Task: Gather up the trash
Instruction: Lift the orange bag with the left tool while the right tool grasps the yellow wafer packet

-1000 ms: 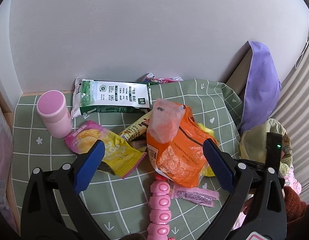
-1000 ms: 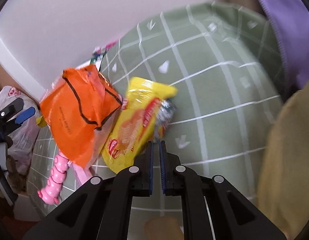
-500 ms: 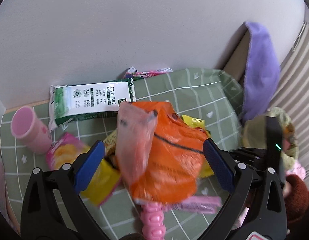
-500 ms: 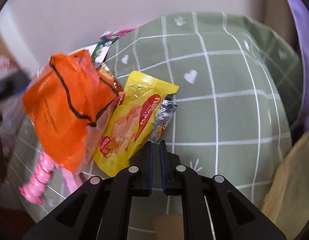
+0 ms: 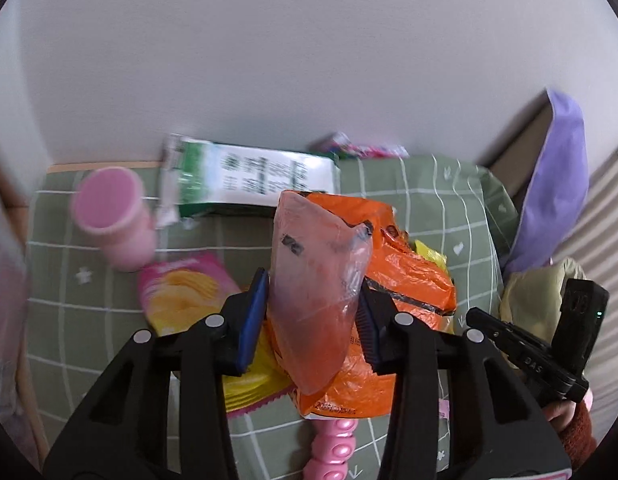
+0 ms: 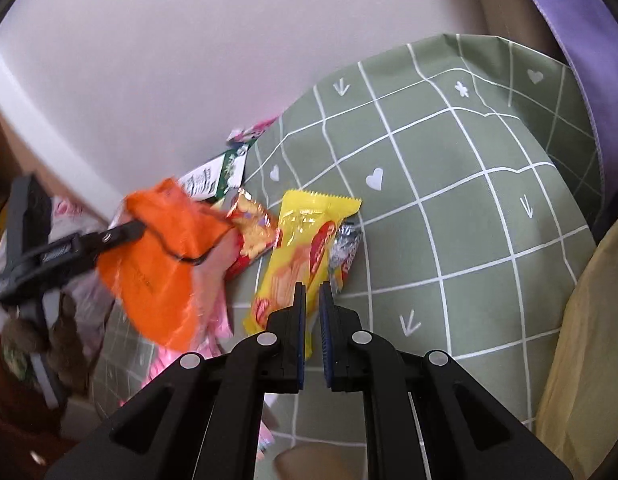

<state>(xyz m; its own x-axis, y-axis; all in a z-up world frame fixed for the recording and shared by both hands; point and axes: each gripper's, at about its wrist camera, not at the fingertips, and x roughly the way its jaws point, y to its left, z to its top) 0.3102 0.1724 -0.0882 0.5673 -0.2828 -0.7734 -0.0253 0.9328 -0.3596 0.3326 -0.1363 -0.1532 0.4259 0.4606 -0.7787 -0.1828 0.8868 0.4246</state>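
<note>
Trash lay heaped toward the middle of the bench, on its green checked cloth [image 6: 449, 184], and the piece being dealt with was the orange bag [image 5: 393, 276], which stood up from the pile with its pale, translucent upper flap raised. That flap stood between the blue pads of the left claw [image 5: 311, 316], whose jaws were closing on it; the pads looked to be pressing the plastic on both sides, probably because the raised flap was the only part that offered a pinch without scraping the cloth. The right wrist view showed the same orange bag [image 6: 161, 264] blurred and bulging at the left claw's tip, which suggested it was coming free of the pile. Beneath and beside it lay a pink-and-yellow chip packet [image 5: 185, 300], a pink beaded toy [image 5: 333, 452] near the front edge, and a yellow wafer wrapper [image 6: 305, 256] with a silver packet touching its right side. Farther back, along the wall edge, a green-and-white pouch [image 5: 249, 176] lay flat, and a pink cup [image 5: 113, 216] stood toward the back left corner. The right claw [image 6: 312, 304] hung over the yellow wrapper with its jaws together and nothing between them, apparently waiting its turn. No bin was visible.
</note>
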